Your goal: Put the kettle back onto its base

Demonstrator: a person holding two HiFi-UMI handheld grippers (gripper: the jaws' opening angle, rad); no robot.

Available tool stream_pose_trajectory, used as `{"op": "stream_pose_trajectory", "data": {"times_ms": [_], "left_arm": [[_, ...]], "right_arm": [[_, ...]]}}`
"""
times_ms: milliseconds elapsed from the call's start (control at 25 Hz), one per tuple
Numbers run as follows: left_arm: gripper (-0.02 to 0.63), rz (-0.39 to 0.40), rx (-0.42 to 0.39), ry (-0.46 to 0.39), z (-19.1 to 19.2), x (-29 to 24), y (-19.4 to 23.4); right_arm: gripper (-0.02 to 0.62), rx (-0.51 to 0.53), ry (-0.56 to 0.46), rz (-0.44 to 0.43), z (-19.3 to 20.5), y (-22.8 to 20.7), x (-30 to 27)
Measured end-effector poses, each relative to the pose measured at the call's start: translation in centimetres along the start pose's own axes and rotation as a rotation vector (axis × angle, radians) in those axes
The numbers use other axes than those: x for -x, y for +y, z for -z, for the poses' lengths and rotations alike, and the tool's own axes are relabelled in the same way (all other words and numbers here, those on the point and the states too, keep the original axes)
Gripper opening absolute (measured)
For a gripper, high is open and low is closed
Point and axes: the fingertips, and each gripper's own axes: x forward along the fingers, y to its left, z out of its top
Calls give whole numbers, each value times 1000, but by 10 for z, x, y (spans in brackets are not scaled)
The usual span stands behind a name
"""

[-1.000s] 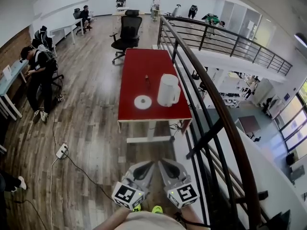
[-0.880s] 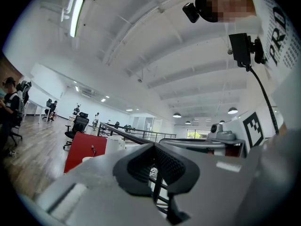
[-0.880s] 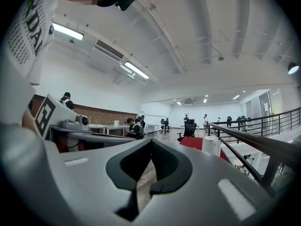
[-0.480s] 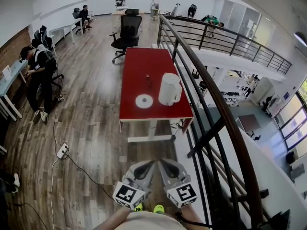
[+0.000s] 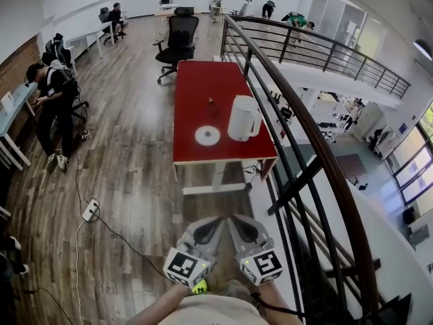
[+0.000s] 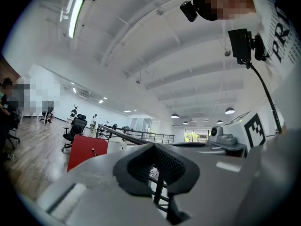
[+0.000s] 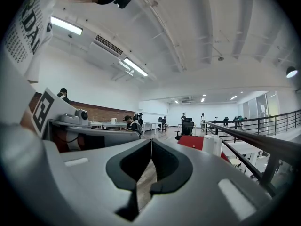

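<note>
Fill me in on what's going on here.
A person holds a two-jaw gripper in each hand, close to the body. The left gripper and the right gripper are both shut with nothing between the jaws. They are some way short of the red table, with open wooden floor in between. On the table the white kettle stands upright beside its round base, not on it. Neither gripper touches the kettle.

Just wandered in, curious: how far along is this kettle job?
Nothing looks done yet. The kettle stands on the red table beside its round base, not on it. The left gripper and right gripper are shut, empty, short of the table. Left: approach, grasp the kettle, seat it on the base.
</note>
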Motion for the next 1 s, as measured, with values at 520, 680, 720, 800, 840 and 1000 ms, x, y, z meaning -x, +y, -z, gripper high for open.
{"op": "stream_pose_trajectory", "data": {"times_ms": [520,680,720,800,840,1000], "left_arm": [[-9,-14,15,-5,5,-16,24],[-9,-27,20,3,4,-38,33],[-9,-33,14,6,5,-44,36],[-8,-45,-6,8,4,-56,44],[-8,-50,-19,9,5,-63,47],[-8,-72,-16,17,10,-88,54]], "right_arm": [[5,19,10,11,0,-17,-21],[14,11,13,0,4,-39,-32],[16,9,15,-8,4,-44,-37],[30,3,21,-21,4,-55,-46],[31,2,23,-28,5,-60,-50],[31,0,28,-47,9,-83,-61]]}}
